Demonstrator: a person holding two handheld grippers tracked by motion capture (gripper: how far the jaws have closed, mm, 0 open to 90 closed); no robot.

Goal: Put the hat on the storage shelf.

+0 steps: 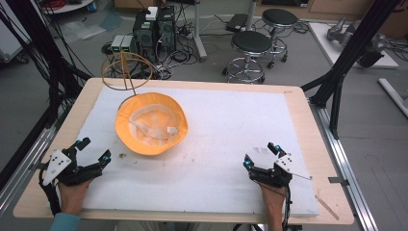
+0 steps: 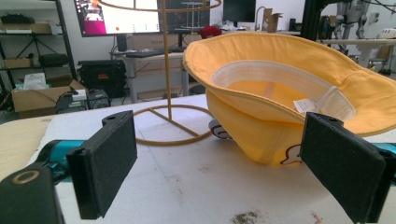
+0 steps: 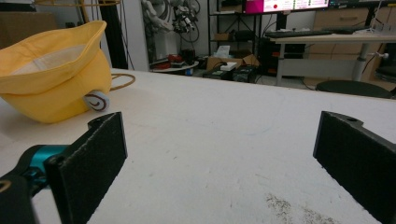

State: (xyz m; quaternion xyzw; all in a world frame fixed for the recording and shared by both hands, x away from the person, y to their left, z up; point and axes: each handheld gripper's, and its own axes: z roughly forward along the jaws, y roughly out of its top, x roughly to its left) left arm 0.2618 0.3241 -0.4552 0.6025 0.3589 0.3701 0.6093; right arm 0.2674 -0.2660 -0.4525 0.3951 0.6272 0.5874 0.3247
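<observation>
The yellow hat lay crown-down on the bench, brim exposed for gripping; left gripper and right gripper jaws stood apart, empty.

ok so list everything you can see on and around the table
bucket hat: 1, yellow, upside down on the white mat, left of centre
wire stand: 1, tan, at the far edge behind the hat
white mat: 1, white, covering the wooden table
stools: 2, black seats, on the floor beyond the table
left tongs: 1, black, near left, open, nothing between the jaws
right tongs: 1, black, near right, open, nothing between the jaws
</observation>
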